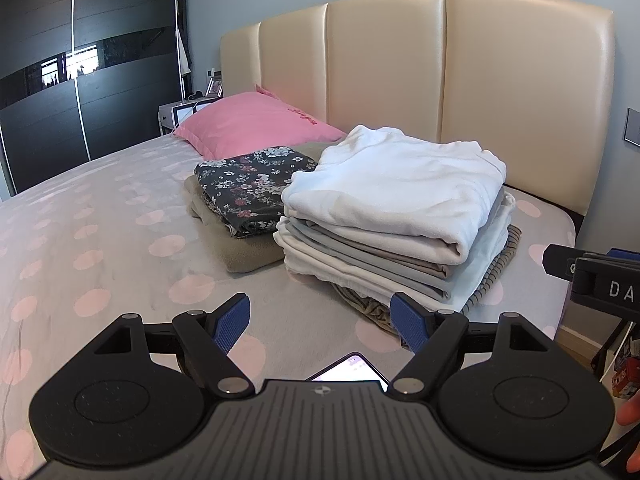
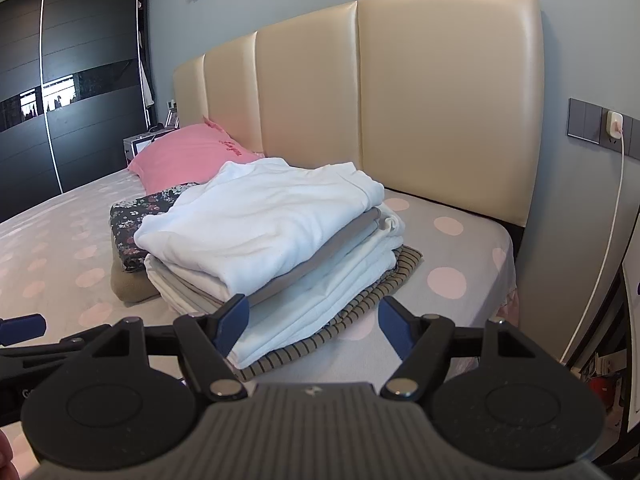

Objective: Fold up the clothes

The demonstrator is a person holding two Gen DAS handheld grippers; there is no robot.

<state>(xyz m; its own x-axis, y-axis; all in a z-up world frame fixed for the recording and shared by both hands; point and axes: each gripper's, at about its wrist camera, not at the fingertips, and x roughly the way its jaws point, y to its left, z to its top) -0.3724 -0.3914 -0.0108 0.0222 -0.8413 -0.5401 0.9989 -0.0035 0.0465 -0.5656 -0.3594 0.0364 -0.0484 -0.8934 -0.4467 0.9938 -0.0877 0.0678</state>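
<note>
Bed (image 1: 100, 216) in a pink-dotted grey sheet, pink pillow (image 1: 256, 124) by the headboard, two piles of folded clothes (image 1: 392, 216) side by side, phone (image 1: 348, 368) at the near edge

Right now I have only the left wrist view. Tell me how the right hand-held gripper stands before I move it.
Observer: The right hand-held gripper is open and empty, pointed at the near edge of the clothes stack.
Operator: Report what is on the wall to its right.
Observer: A white charger is plugged into a grey socket panel. Its white cable hangs down beside the bed.
</note>
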